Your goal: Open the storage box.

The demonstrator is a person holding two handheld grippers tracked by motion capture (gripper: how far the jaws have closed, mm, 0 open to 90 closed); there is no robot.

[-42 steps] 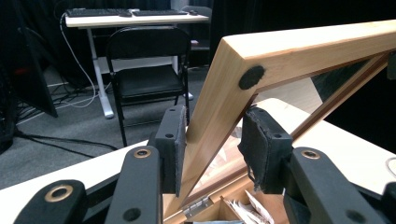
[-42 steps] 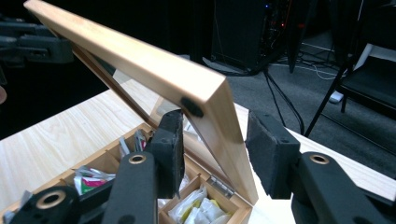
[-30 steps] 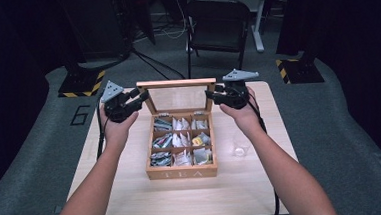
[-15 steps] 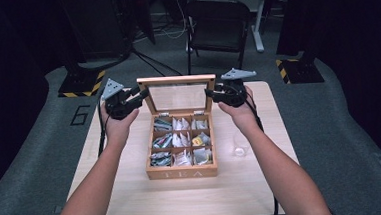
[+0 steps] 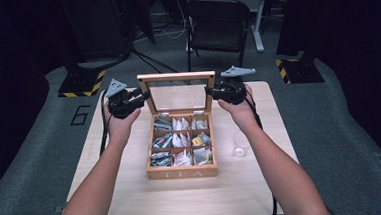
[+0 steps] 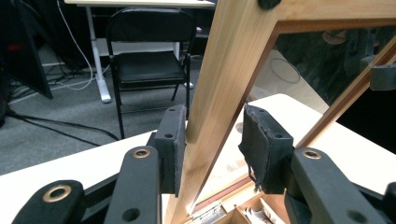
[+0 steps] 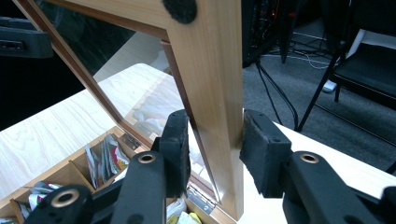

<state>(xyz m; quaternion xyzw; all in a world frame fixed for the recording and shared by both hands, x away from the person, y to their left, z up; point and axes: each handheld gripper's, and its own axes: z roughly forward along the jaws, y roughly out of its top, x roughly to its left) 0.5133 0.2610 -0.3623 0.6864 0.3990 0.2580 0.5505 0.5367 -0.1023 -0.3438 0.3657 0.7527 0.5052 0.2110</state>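
both the left gripper (image 5: 145, 95) and right gripper (image 5: 208, 91) stand slightly open astride the upright glass-paned wooden lid (image 5: 176, 77) of the wooden tea box (image 5: 181, 173), gripping nothing; withdraw sideways, without knocking it.

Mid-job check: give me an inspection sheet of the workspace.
Surface: wooden table, light grain.
Job's things: tea box open, lid upright, tea bags in the compartments.
Clutter: clear cup right of the box.
Grippers: left gripper open astride the lid's left edge, one pad apart; right gripper has just been closing around the right edge, contact unclear.
Cables: black cable beside the left forearm.
Surroundings: folding chair, hazard-striped base.
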